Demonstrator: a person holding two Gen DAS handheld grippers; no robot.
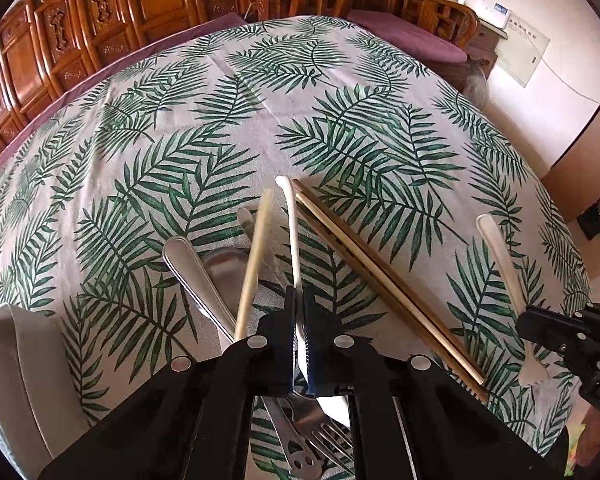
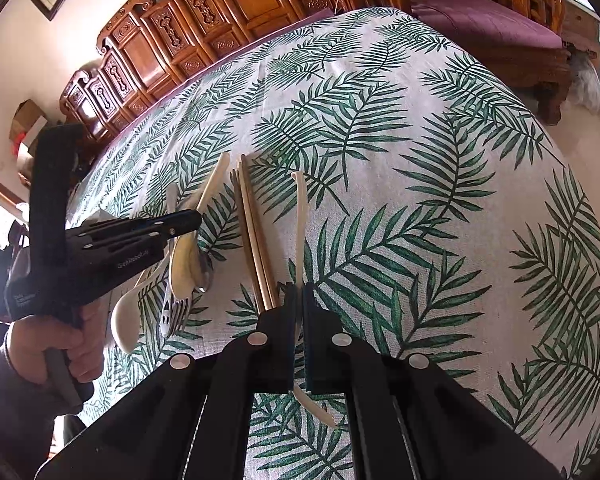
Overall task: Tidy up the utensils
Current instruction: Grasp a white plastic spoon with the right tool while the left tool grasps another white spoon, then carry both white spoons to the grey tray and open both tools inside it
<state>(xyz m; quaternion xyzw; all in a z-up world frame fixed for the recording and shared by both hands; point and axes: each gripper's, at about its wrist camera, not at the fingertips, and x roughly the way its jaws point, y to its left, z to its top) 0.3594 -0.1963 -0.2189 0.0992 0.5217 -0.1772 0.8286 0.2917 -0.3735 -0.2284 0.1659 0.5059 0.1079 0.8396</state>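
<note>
Covering the tabletop: pale cloth w/ green fern print (image 1: 300, 112), creased, draped to the edges. Carved wooden cabinets (image 1: 60, 40) run along far left edge; bench w/ purple cushion (image 2: 488, 20) past far right corner; white walls. Left gripper (image 1: 300, 344) clamped on white spoon handle (image 1: 292, 216), amid steel spoons, fork, mid-table near edge. Brown chopsticks (image 1: 380, 276) just right of it. Right gripper (image 2: 299, 344) closed on white utensil handle (image 2: 300, 208), beside the chopsticks.
</note>
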